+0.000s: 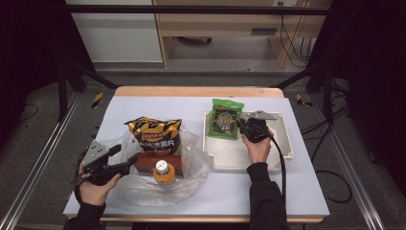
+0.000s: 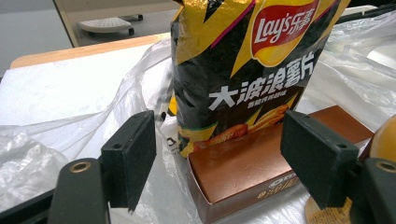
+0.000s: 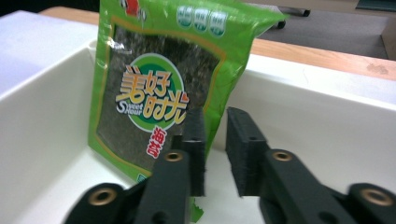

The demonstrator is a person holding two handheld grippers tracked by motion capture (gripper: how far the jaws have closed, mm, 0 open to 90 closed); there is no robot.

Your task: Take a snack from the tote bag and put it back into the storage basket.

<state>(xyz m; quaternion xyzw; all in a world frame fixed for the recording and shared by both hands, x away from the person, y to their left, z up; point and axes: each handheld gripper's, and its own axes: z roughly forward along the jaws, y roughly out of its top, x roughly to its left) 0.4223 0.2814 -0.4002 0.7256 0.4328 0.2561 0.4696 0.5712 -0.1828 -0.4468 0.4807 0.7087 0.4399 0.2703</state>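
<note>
Seaweed packet, green with a dark window, leans against the far wall of the white tray at the tray's far left corner, its top edge reaching over the rim. The right gripper sits just beside the packet's lower right edge inside the tray; its fingers stand narrow with a slim gap between them, nothing clamped, the packet's edge just behind the left pad. The tray lies on the right half of the bench. Well apart, toward the near left corner of the bench, a clear plastic bag holds a black-and-yellow chip bag, a brown box and an orange-capped bottle. The left gripper faces the box, fingers spread wide and touching nothing.
</note>
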